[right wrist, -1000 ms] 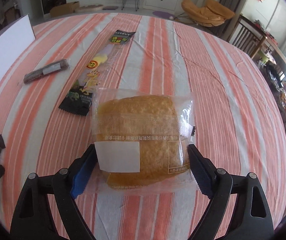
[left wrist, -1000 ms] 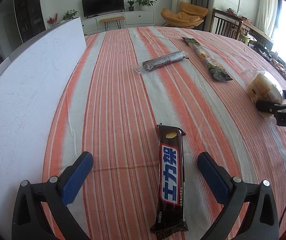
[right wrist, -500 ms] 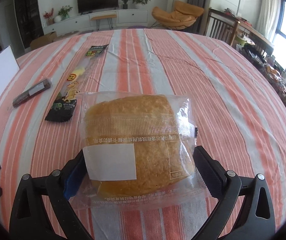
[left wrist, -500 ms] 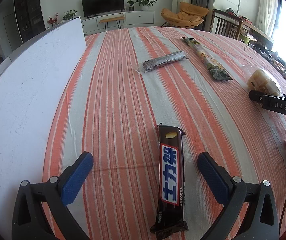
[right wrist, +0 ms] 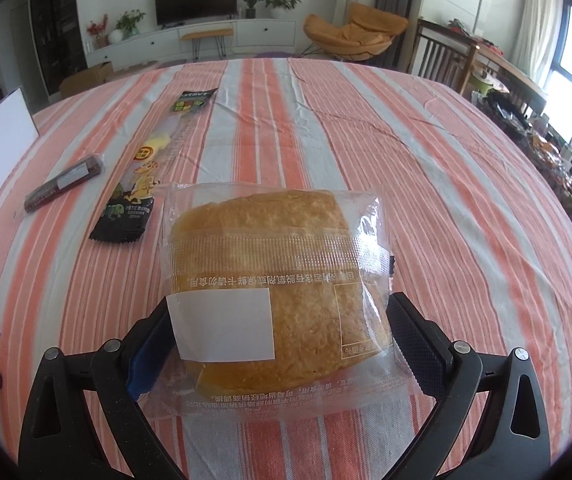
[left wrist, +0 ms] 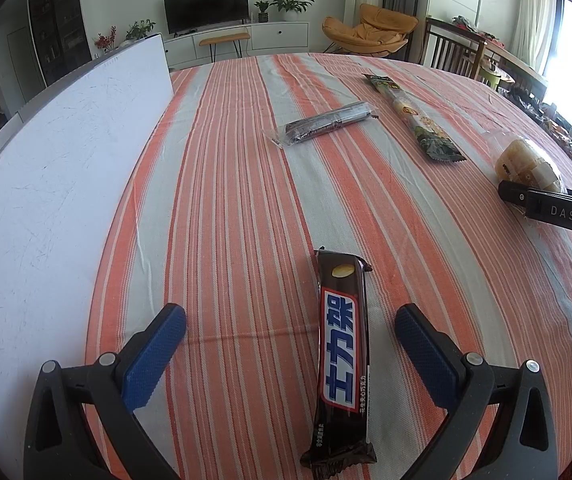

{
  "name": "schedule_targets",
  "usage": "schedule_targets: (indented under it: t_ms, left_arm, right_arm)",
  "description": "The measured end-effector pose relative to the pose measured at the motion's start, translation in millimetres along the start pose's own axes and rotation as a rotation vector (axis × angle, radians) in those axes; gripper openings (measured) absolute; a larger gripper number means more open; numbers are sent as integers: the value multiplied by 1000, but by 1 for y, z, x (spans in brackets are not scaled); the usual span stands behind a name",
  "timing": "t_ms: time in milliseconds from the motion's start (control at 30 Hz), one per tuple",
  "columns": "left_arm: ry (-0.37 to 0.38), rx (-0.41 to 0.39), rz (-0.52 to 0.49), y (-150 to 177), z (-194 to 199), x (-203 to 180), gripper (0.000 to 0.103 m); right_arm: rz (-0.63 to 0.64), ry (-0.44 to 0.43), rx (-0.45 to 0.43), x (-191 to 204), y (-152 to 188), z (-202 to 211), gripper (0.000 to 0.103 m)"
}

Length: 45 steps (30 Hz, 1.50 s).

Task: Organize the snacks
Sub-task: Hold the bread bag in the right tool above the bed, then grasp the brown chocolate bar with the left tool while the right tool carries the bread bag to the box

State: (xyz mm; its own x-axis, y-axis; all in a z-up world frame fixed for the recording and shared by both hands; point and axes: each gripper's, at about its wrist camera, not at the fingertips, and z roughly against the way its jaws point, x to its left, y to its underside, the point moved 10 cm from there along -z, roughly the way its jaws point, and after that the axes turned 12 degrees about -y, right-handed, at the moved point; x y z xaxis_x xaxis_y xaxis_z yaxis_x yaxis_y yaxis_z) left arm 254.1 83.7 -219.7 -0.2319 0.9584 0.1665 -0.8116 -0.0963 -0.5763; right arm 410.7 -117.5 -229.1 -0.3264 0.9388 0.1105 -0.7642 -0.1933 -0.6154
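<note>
My left gripper (left wrist: 290, 330) is open low over the striped tablecloth, with a brown Snickers bar (left wrist: 342, 356) lying between its fingers, nearer the right one. My right gripper (right wrist: 277, 336) is shut on a clear-wrapped bread bun (right wrist: 277, 284) and holds it off the cloth; the bun also shows in the left wrist view (left wrist: 528, 164), at the far right. A dark wrapped stick snack (left wrist: 324, 124) and a long yellow-green snack packet (left wrist: 414, 118) lie farther back; both also show in the right wrist view, the stick (right wrist: 63, 182) and the packet (right wrist: 149, 172).
A large white board (left wrist: 45, 184) lies along the left side of the table. The striped tablecloth (right wrist: 446, 184) covers the whole table. Wooden chairs (right wrist: 442, 56) and a cluttered side table stand beyond the right edge.
My right gripper has tilted up and lifted the bun off the cloth. The left gripper and the Snickers bar have not moved.
</note>
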Motion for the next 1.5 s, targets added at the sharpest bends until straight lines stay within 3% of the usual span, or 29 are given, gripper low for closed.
schedule_targets:
  t_ms: [1400, 1500]
  left_arm:
    - [-2, 0, 0, 0, 0, -1, 103]
    - [-1, 29, -8, 0, 0, -1, 103]
  right_arm:
    - [0, 1, 0, -1, 0, 1, 101]
    - [0, 0, 0, 0, 0, 1, 101]
